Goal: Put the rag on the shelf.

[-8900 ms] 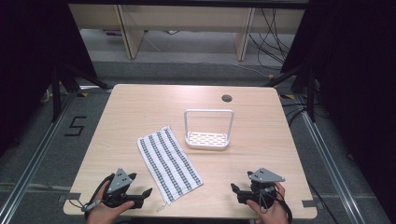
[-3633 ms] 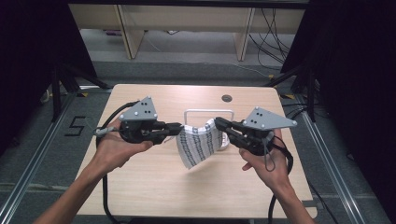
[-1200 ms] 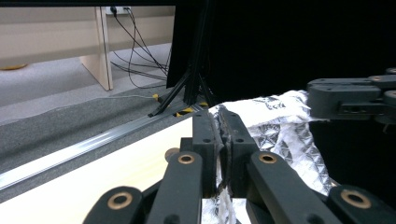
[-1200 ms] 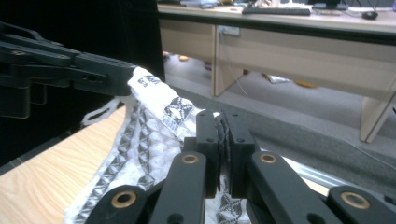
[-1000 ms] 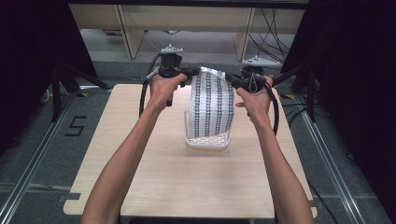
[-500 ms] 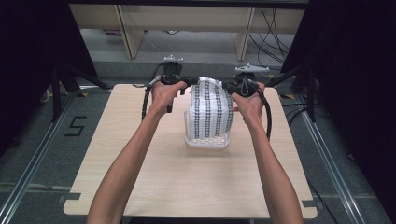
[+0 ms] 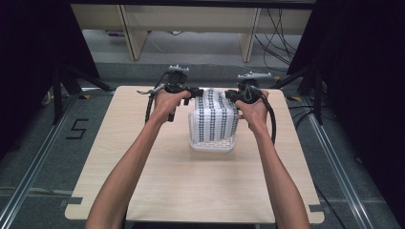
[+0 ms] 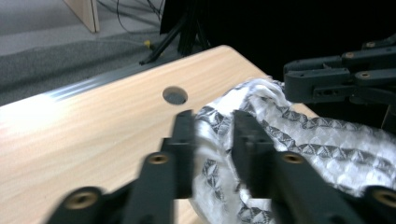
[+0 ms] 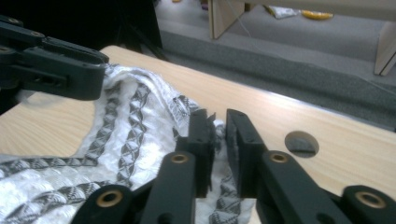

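Over the far half of the counter (image 7: 157, 181) a white cloth with dark patterned stripes (image 7: 217, 117) hangs draped across the tall handle of a white basket (image 7: 212, 144), its stripes running down the near face toward the basket's base. Both tongs grip its top edge: the left tongs (image 7: 197, 91) are clamped on the left corner, the right tongs (image 7: 229, 95) on the right corner, and each gripper view has bunched fabric caught between the black jaws. So the cloth's upper edge runs crosswise between the hands, at level height, with the basket directly beneath and neither hand nearer. I judge the coming move turns on that edge lying across the handle: letting go at both sides together should leave the cloth hung evenly; one side loosed early could let it slide off
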Demonstrator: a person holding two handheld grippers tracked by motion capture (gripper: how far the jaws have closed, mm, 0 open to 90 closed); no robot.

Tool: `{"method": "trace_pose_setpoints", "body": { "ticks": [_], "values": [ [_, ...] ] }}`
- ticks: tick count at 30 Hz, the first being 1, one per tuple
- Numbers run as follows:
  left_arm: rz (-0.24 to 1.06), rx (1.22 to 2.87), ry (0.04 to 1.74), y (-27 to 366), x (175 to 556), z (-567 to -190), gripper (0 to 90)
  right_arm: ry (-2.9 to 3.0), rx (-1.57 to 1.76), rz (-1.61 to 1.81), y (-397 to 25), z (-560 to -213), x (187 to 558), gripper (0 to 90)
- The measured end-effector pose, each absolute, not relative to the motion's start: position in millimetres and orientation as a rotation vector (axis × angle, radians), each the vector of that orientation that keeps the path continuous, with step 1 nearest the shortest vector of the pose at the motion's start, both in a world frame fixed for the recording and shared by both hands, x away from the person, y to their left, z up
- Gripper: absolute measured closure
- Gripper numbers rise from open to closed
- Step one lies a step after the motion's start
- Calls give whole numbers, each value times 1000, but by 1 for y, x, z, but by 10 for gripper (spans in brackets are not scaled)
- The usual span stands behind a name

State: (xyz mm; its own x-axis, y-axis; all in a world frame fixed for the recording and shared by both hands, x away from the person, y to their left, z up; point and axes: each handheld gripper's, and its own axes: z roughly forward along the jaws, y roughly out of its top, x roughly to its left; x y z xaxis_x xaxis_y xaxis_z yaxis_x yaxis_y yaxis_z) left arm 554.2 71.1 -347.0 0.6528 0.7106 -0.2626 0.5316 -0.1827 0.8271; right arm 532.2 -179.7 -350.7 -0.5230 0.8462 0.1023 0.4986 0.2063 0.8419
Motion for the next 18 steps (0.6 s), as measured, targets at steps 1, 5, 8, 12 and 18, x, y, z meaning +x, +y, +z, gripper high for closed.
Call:
{"method": "trace_pose_setpoints", "body": {
  "ticks": [1,5,8,12,18],
  "values": [
    [216,1848,980,72,553,-346,610,2100,1280,1245,-179,-351,532,765],
    [218,1835,971,72,549,-342,551,2094,1316,1259,-180,-350,531,725],
    [221,1839,965,72,547,-340,542,2090,1291,1267,-182,-349,530,718],
    [224,1830,968,77,545,-336,522,2088,1291,1288,-184,-345,528,711],
    [231,1813,959,86,540,-332,500,2075,1284,1321,-190,-339,524,699]
  ]
}}
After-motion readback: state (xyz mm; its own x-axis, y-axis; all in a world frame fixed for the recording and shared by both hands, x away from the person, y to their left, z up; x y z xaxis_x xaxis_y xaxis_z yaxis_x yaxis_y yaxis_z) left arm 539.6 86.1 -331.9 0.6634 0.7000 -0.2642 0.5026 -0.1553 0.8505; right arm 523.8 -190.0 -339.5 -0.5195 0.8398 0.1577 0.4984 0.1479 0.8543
